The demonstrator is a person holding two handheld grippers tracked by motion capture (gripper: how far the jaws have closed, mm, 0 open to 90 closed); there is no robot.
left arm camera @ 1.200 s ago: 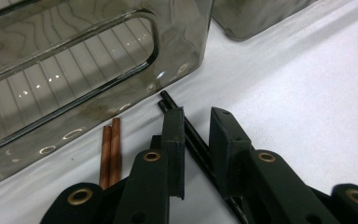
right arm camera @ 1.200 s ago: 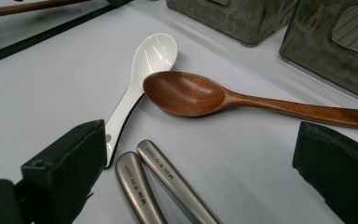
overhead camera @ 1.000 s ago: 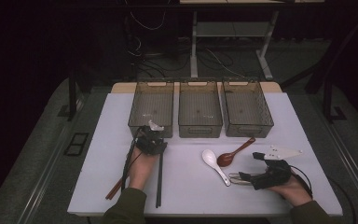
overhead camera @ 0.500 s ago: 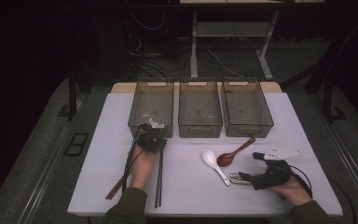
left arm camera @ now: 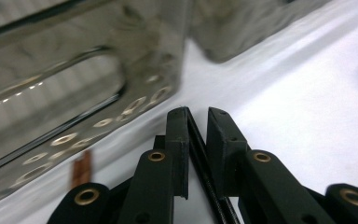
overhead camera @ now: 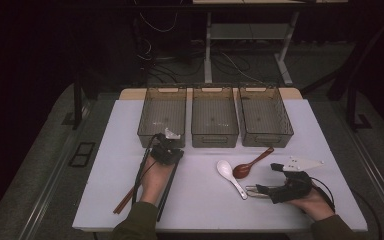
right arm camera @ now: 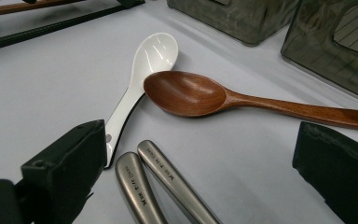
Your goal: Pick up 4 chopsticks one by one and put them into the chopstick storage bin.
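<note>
Barely anything moved: left gripper (overhead camera: 167,150) still pinches thin black chopstick (left arm camera: 205,168) just before leftmost smoky plastic bin (overhead camera: 162,114); right gripper (overhead camera: 276,186) gapes over two metal handles (right arm camera: 158,184). Thin grip, stick could swivel & hit bin wall

engraved lettering on metal handles (right arm camera: 165,175), illegible

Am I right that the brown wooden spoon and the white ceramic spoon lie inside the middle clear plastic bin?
Not quite. The brown wooden spoon and the white ceramic spoon lie on the white table, in front of the middle clear plastic bin, as the high view shows.
</note>
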